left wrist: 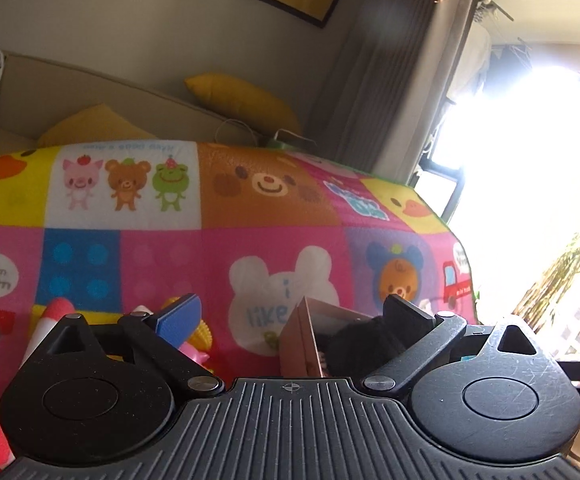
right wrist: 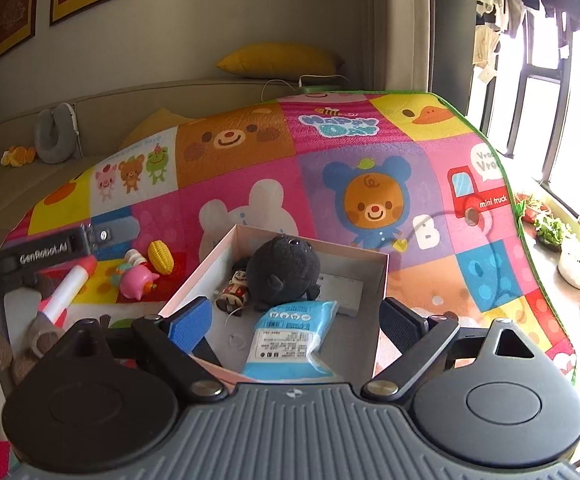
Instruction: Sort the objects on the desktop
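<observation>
Right gripper (right wrist: 293, 320) hangs wide open over the box (right wrist: 381, 276), gripping nothing; a blue packet (right wrist: 290, 340) lies below, a black plush (right wrist: 282, 272) beyond. Left gripper (left wrist: 293, 316), also wide and empty, sits at the box's left wall, pink toy (right wrist: 138, 280) nearby.

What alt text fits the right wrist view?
The open right claw hangs over a shallow box holding a black plush toy, a blue packet and a small figurine, on a colourful cartoon mat. Small toys lie left of the box.

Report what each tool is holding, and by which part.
Nothing is held. The left tool and right tool both stand open, the right above the box.
</observation>
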Action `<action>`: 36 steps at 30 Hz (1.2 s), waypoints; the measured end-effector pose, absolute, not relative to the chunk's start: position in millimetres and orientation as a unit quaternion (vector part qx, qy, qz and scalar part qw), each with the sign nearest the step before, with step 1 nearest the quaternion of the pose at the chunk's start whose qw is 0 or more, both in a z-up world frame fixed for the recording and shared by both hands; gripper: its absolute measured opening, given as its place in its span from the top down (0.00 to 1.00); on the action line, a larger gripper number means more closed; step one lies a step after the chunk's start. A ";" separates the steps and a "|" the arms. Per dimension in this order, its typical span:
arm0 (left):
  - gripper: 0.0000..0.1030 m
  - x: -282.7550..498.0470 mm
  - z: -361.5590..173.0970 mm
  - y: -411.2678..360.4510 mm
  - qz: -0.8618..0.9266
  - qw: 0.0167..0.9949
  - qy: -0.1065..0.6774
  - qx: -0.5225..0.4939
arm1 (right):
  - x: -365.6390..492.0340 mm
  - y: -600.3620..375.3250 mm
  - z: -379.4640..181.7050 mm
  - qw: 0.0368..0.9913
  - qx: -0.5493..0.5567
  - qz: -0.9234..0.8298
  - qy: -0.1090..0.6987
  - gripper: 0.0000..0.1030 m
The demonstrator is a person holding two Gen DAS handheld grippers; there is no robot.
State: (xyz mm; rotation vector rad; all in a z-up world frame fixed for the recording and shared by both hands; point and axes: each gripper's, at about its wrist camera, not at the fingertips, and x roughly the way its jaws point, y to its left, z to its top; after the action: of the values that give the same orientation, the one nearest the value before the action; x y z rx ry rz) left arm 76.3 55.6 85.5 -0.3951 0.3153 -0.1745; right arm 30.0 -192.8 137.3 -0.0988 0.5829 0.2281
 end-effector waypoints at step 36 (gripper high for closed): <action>0.00 39.2 55.8 175.6 -0.033 0.914 0.085 -0.394 | -113.0 2.7 -9.0 0.546 -0.058 0.531 0.645 0.53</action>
State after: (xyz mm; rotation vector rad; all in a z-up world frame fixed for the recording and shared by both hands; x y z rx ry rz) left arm 39.2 175.6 55.8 -0.8119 0.1749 -0.0678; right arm -113.0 2.7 -9.0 -0.1373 1.5293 1.2586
